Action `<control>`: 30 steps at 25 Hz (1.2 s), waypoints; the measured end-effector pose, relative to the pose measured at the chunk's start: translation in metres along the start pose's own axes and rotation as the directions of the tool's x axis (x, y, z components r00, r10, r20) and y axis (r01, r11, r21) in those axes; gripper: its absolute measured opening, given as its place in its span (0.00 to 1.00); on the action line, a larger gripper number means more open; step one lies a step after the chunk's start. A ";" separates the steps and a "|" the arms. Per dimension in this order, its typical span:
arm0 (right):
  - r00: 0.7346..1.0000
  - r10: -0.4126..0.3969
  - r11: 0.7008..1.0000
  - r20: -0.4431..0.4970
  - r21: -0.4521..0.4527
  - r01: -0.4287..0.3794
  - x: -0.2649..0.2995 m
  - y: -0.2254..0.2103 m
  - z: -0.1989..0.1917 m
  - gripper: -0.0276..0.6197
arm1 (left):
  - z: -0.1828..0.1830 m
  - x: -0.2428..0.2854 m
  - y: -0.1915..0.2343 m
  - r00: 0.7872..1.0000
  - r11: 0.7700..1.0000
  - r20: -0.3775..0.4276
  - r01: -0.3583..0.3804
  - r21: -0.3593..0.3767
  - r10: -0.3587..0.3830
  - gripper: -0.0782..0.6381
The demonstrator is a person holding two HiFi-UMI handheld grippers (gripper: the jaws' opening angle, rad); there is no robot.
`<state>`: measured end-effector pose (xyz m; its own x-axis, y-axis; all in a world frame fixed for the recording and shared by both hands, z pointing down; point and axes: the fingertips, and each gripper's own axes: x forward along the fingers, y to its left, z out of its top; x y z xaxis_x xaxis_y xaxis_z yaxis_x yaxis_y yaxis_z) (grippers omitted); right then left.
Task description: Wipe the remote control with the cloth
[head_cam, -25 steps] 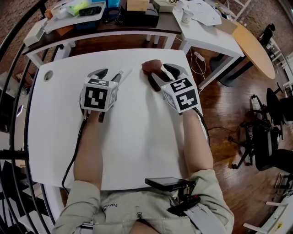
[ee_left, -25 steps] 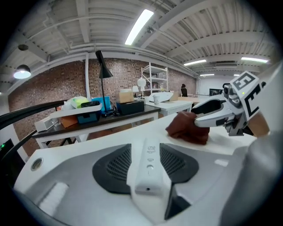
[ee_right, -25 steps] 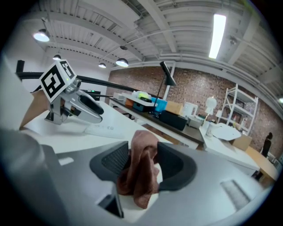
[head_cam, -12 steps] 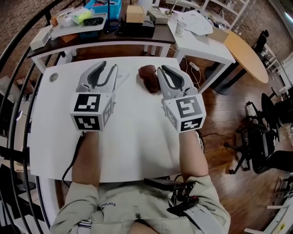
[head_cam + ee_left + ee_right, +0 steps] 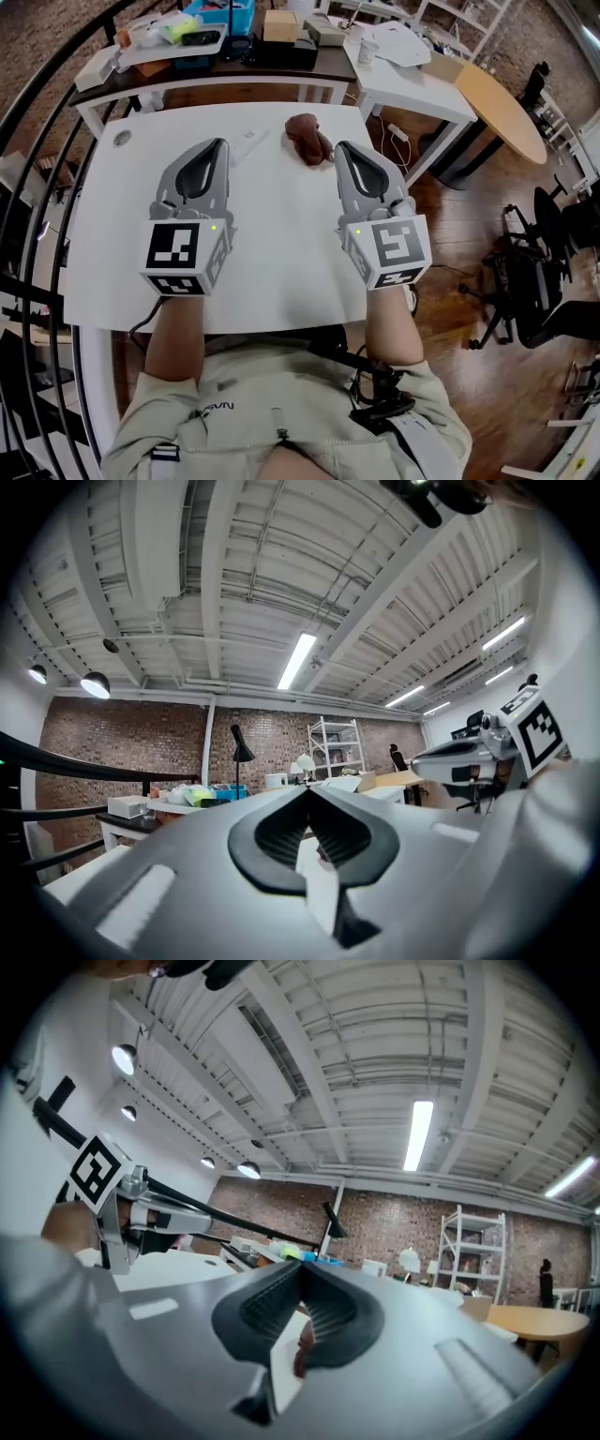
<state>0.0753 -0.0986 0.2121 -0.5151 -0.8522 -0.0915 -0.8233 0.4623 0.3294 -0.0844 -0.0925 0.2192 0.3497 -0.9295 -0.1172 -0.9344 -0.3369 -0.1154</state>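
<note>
ITEM 1: white table (image 5: 281, 244); big, bare, slick-looking; task items sit toward its far edge, so anything I shove that way could go over.

ITEM 2: left gripper (image 5: 218, 148); claw has just been closing, now fully shut, nothing betw. the pads; held above the table, short of the remote. Risk: if I come down w/o reopening, the closed tip only prods the remote and skids it. Its black cable (image 5: 150, 323) trails off the near table edge; could snag on a long reach.

ITEM 3: right gripper (image 5: 343, 150); same story: just been closing, pinched shut on nothing; near the cloth, not touching. Risk: same blunt poke.

ITEM 4: cloth (image 5: 307, 139); reddish-brown, bunched in a lump, far-centre of table. Risk: I catch one fold only, the rest drags and sweeps the remote along.

ITEM 5: remote control (image 5: 247, 146); slim, white on white, lying at a slant near the cloth's left, apart from it. Risk: poor contrast, easy to misjudge; unpinned, prob. slides under a wipe.
</note>
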 end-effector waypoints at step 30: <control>0.995 -0.052 0.987 -0.086 0.147 0.065 -0.070 0.045 -0.096 0.05 | -0.101 -0.059 -0.049 0.997 0.997 -0.063 0.049 -0.061 -0.053 0.12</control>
<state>0.0974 -0.0420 0.3240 -0.4487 -0.8933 -0.0271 -0.8811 0.4371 0.1807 -0.0661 -0.0367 0.3308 0.3935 -0.9181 -0.0483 -0.9186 -0.3905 -0.0611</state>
